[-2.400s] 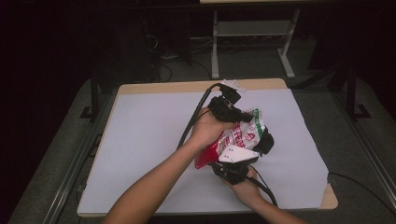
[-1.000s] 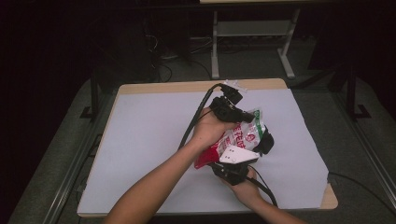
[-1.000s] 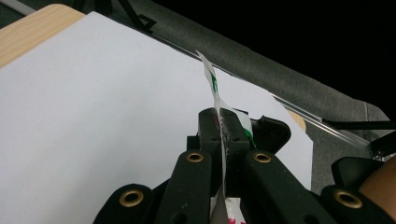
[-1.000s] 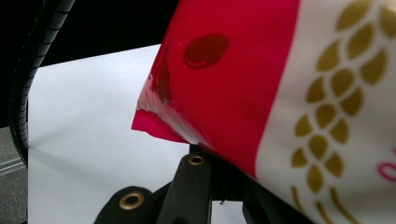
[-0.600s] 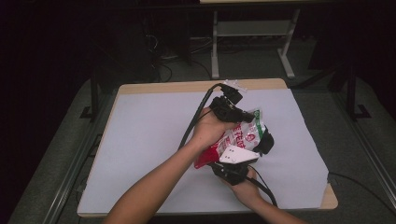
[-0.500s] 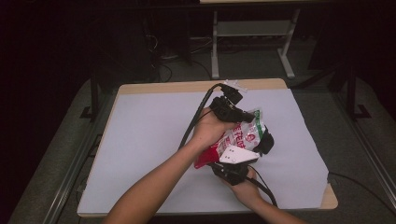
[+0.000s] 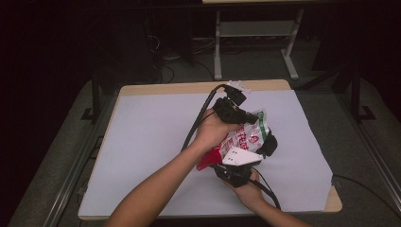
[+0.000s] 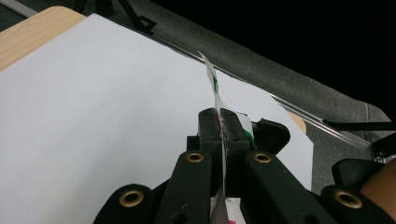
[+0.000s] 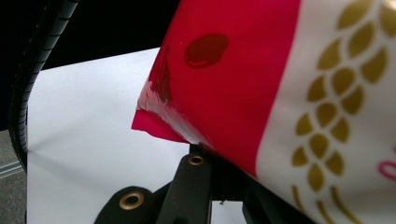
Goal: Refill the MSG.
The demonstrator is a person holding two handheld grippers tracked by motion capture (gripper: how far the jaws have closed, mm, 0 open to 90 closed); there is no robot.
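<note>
A red, white and green snack bag (image 7: 248, 135) hangs above the right half of the table, held between both grippers. My left gripper (image 7: 250, 117) grips it from the far side. In the left gripper view its jaws (image 8: 223, 121) are shut on the bag's thin sealed edge (image 8: 212, 81), which sticks up between them. My right gripper (image 7: 267, 144) comes in from the near side under its white plate (image 7: 239, 156). In the right gripper view the bag's red corner (image 9: 233, 70) meets the jaw tips (image 9: 205, 149), with one jaw hidden behind the bag.
A white sheet (image 7: 151, 142) covers the wooden table, whose bare edge (image 7: 189, 88) shows at the back. A black cable (image 7: 198, 118) trails left from the left gripper. A metal frame (image 7: 255, 28) stands on the floor beyond the table.
</note>
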